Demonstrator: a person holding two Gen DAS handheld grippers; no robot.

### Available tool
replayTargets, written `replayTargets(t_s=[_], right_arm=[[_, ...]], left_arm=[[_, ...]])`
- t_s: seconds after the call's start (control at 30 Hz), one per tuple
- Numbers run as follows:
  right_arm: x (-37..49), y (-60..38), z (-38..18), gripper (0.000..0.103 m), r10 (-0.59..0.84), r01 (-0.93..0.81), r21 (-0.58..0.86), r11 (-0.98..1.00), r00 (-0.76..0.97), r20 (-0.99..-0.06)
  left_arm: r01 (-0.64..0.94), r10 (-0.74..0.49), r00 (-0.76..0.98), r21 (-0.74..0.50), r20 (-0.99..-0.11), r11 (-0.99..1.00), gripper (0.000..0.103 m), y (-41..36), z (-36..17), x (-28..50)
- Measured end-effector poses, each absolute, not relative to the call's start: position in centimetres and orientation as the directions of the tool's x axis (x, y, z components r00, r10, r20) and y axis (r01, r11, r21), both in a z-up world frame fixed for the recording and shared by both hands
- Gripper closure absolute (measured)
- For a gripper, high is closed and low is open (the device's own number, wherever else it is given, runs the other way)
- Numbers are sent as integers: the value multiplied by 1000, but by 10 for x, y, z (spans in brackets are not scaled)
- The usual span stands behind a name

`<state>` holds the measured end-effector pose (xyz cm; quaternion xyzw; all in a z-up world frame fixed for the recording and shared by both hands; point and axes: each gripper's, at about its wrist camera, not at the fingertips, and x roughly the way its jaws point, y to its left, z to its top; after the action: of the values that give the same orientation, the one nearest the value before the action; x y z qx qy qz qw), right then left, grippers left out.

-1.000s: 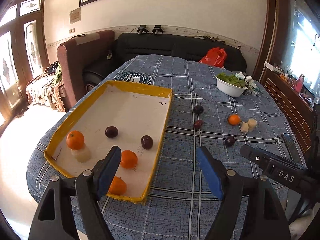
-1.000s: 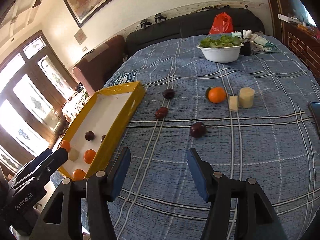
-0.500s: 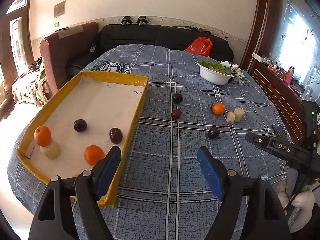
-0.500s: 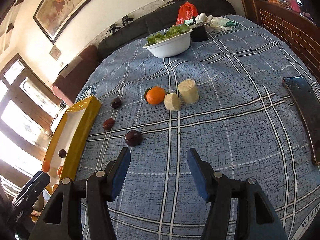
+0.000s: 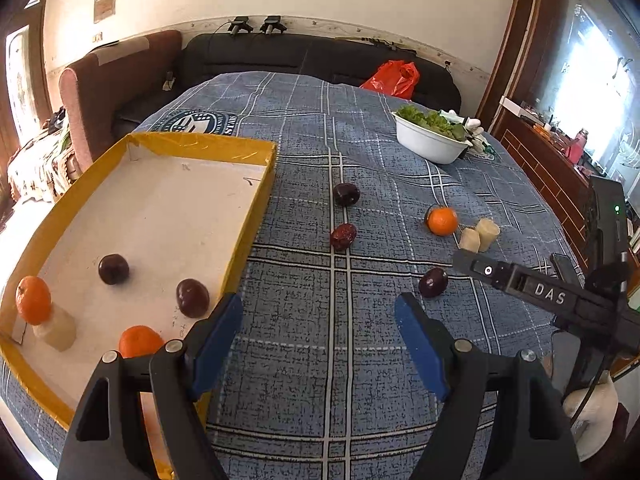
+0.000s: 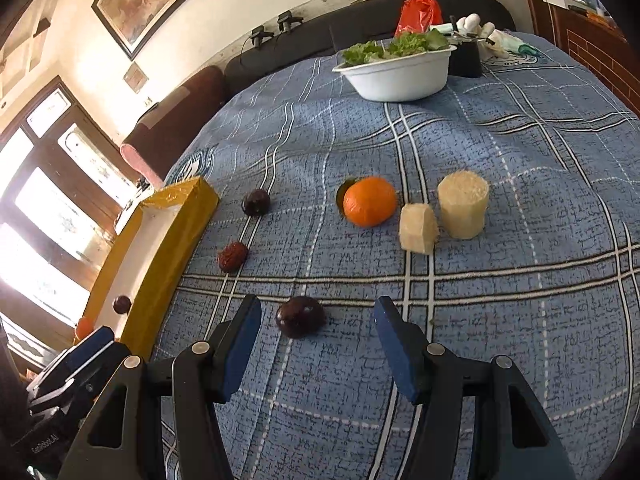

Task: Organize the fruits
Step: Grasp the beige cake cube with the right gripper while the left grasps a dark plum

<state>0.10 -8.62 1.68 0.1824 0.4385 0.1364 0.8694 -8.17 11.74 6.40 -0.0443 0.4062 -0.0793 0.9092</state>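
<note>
A yellow-rimmed tray [image 5: 256, 208] lies on the left of the blue checked tablecloth and holds two oranges [image 5: 33, 299], two dark plums [image 5: 193, 297] and a pale chunk. On the cloth lie a dark plum [image 6: 299, 316], a red date [image 6: 232, 256], another dark plum [image 6: 256, 201], an orange [image 6: 369, 201] and two pale cane chunks [image 6: 462, 204]. My right gripper [image 6: 316, 316] is open, its jaws either side of the nearest plum, just short of it. My left gripper [image 5: 318, 316] is open and empty above the cloth beside the tray's right rim.
A white bowl of lettuce [image 6: 400, 68] stands at the far side, with a red bag [image 5: 394, 74] and a dark sofa behind. A dark phone [image 5: 566, 268] lies at the table's right edge. The right gripper's body [image 5: 540, 292] shows in the left wrist view.
My right gripper has moved forward and down toward the nearest dark plum, which now lies between its jaws. My left gripper has swung right, away from the tray. Both stay open.
</note>
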Motion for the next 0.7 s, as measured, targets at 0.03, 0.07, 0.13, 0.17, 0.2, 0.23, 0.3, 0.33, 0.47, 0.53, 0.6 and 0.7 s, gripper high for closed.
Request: replayTargets(t_s=[0.03,0.07,0.13,0.17,0.2,0.23,0.3,0.33,0.47,0.53,0.6,0.7], right_arm=[[2,-95,19,39,391,-62,445,894,593,-703],[3,-100,20,40,376,-47,441,896,606,-701],[7,-113,21,40,343,-15,427,904,623,-703],[10,-118,20,44,334,-4,422,906,618,-711],[14,-122,18,48,329,4,419,908,613,-719],[16,-124,16,54,322,13,415,910,608,-726],[24,-126,12,55,319,20,412,911,598,-735],[28,-124,11,55,317,21,409,912,597,-737],[41,-116,7,55,310,10,392,920,594,-742],[45,-112,7,55,292,11,373,928,599,-745],[44,-113,6,55,287,8,366,931,605,-743],[45,-117,2,56,296,9,379,925,608,-736]], left_arm=[[129,-192,653,-141,-733,981,25,111,63,-78],[154,-205,645,-137,-736,979,25,103,60,-75],[205,-245,617,-148,-748,968,25,87,54,-67],[234,-279,598,-169,-751,957,25,80,51,-63],[259,-313,581,-193,-751,946,25,73,47,-60],[273,-331,570,-206,-752,940,25,68,45,-57],[290,-337,565,-201,-753,936,25,57,40,-52],[294,-335,569,-195,-751,936,25,53,40,-50],[314,-340,558,-187,-757,931,29,40,34,-35],[324,-336,545,-177,-768,929,47,33,28,-28],[338,-351,525,-189,-775,922,56,27,22,-21],[359,-349,536,-166,-769,918,56,18,22,-20]])
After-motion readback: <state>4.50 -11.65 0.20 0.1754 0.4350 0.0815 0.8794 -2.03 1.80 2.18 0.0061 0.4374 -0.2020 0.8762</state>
